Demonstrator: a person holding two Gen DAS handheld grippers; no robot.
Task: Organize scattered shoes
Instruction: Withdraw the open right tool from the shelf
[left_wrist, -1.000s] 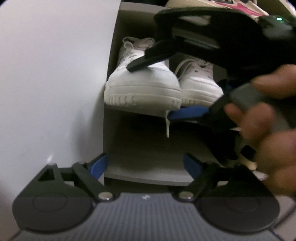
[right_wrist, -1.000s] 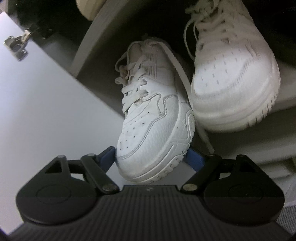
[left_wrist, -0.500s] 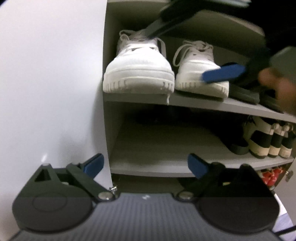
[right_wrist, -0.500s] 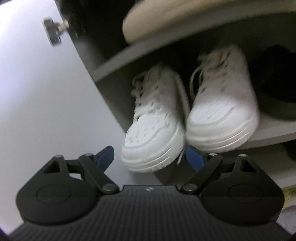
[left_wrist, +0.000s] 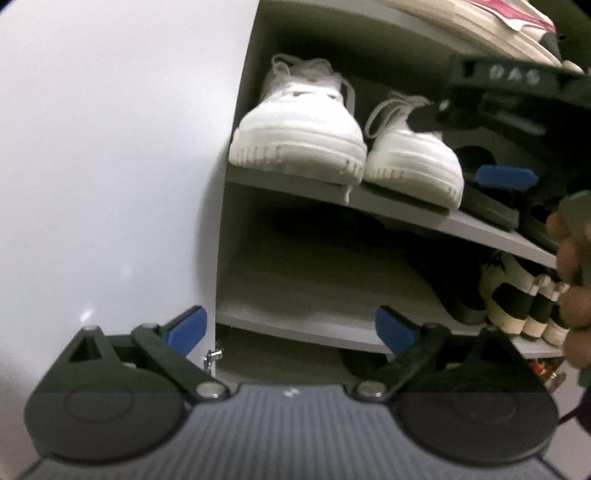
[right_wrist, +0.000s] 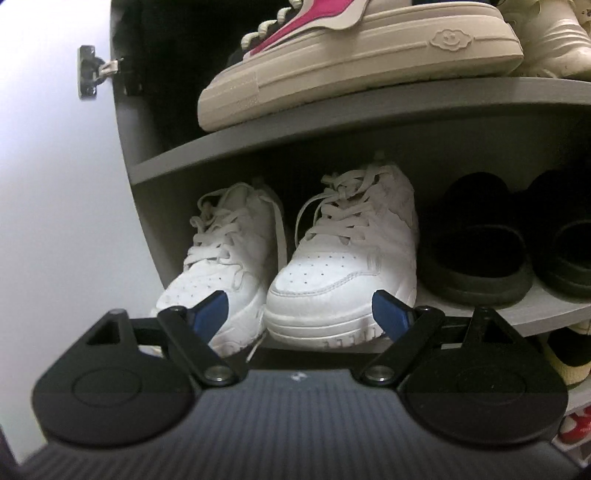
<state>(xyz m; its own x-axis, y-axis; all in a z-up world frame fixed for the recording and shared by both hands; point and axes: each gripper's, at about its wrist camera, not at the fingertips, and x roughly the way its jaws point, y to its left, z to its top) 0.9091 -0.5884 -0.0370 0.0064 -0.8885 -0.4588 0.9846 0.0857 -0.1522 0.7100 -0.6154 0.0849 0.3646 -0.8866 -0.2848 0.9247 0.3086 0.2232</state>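
Two white lace-up sneakers stand side by side, toes out, at the left end of the grey middle shelf: the left sneaker and the right sneaker. My right gripper is open just in front of their toes, and its pads touch neither. In the left wrist view the same left sneaker and right sneaker sit above my left gripper, which is open and empty, facing the lower shelf. A blue fingertip of the right gripper shows there, beside a hand.
Black slippers fill the middle shelf to the right of the pair. A cream and pink sneaker overhangs the upper shelf. Striped shoes sit on the lower shelf at the right. The white cabinet door stands open at the left, on its hinge.
The left white sneaker, tilted between the right gripper's fingers a second ago, now stands on the shelf beside its mate. The right gripper has rolled level and drawn back. The left gripper's fingers spread slightly wider.
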